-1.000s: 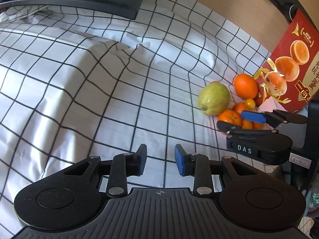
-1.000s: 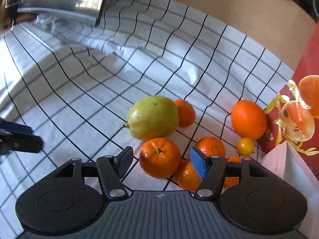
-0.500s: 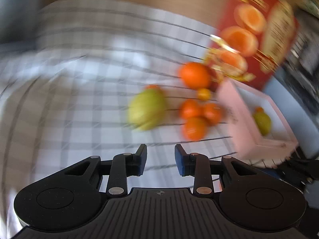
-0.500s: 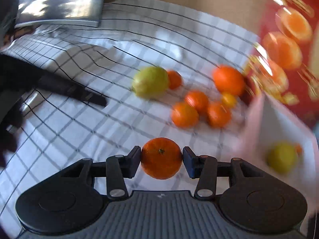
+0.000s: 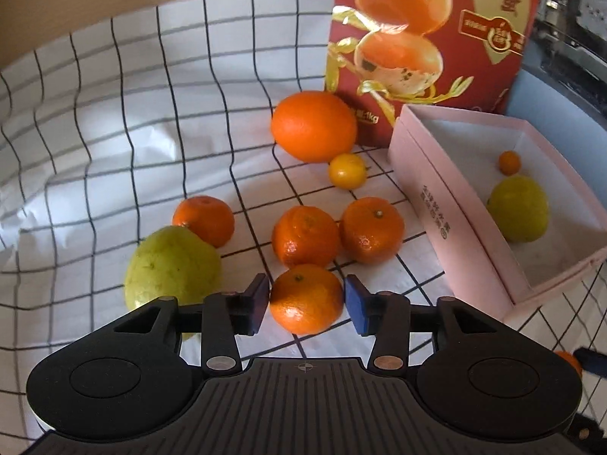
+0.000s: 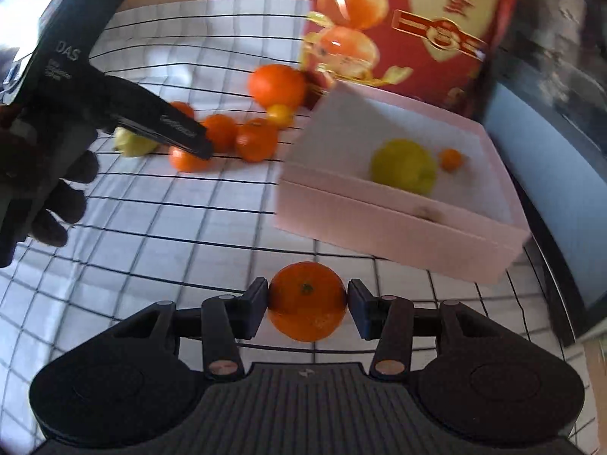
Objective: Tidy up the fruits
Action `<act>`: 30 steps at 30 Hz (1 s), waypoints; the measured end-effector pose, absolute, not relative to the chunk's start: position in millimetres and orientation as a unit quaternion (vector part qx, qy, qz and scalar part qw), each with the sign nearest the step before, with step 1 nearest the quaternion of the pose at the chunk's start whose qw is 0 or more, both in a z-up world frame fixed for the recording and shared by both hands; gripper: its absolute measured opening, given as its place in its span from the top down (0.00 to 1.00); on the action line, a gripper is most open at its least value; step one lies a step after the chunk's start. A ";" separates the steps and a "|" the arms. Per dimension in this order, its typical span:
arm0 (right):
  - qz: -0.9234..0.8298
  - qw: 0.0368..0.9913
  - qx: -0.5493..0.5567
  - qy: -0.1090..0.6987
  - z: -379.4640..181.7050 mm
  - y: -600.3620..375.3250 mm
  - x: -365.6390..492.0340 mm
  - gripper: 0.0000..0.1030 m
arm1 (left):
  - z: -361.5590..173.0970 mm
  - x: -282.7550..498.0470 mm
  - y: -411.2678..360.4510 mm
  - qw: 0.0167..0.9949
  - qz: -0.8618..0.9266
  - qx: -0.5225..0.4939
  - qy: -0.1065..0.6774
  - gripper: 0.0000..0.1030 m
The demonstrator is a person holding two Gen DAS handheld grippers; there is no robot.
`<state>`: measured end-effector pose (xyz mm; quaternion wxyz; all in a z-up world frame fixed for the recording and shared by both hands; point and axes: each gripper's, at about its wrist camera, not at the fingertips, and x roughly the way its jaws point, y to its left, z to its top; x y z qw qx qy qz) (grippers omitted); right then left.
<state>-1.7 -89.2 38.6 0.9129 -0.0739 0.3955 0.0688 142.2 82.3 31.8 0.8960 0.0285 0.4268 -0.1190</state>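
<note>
Mandarin [image 6: 306, 300] clamped in right gripper [image 6: 306, 305]; left gripper [image 5: 306, 303] seemingly brackets another.

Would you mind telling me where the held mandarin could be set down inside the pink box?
The pink box has bare floor at its near end, in front of the green fruit and the small orange fruit. Outside, the checked cloth beside the box is bare; the loose mandarins crowd its far side.

This looks like a home table: a white cloth with a black grid [image 5: 114, 121] covers it, loose oranges [image 5: 314, 126] lie scattered on it, and a red gift box printed with oranges [image 5: 428, 38] stands beside an open pink cardboard box [image 5: 447, 204] (household clutter, nothing industrial).
</note>
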 end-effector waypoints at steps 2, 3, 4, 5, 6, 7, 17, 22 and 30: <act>0.066 0.916 -0.062 0.390 38.1 -92.0 -5.2 0.55 | 28.9 146.3 82.4 0.892 -0.125 0.020 0.434 0.50; 0.065 0.917 -0.063 0.388 38.0 -91.6 -7.6 0.54 | 27.1 147.3 81.4 0.890 -0.128 0.018 0.438 0.50; 0.066 0.918 -0.066 0.385 37.3 -91.0 -8.2 0.54 | 25.6 147.7 80.2 0.887 -0.132 0.018 0.442 0.52; 0.067 0.919 -0.067 0.384 36.7 -90.3 -8.5 0.51 | 25.3 146.9 78.8 0.889 -0.131 0.023 0.439 0.52; 0.068 0.917 -0.065 0.387 35.5 -90.1 -7.4 0.43 | 25.3 145.7 77.9 0.890 -0.132 0.027 0.436 0.52; 0.071 0.916 -0.060 0.391 33.8 -91.4 -6.7 0.38 | 25.5 144.7 77.6 0.890 -0.134 0.029 0.435 0.52; 0.060 0.909 -0.019 0.412 16.8 -105.6 -1.7 0.26 | 34.7 101.9 88.1 0.891 -0.140 -0.008 0.432 0.53; 0.055 0.914 -0.025 0.402 12.4 -102.9 -2.5 0.14 | 37.3 55.0 99.1 0.882 -0.142 -0.015 0.449 0.53; 0.052 0.918 -0.018 0.393 5.1 -111.6 -0.7 0.00 | 29.6 15.1 120.5 0.875 -0.124 -0.040 0.467 0.53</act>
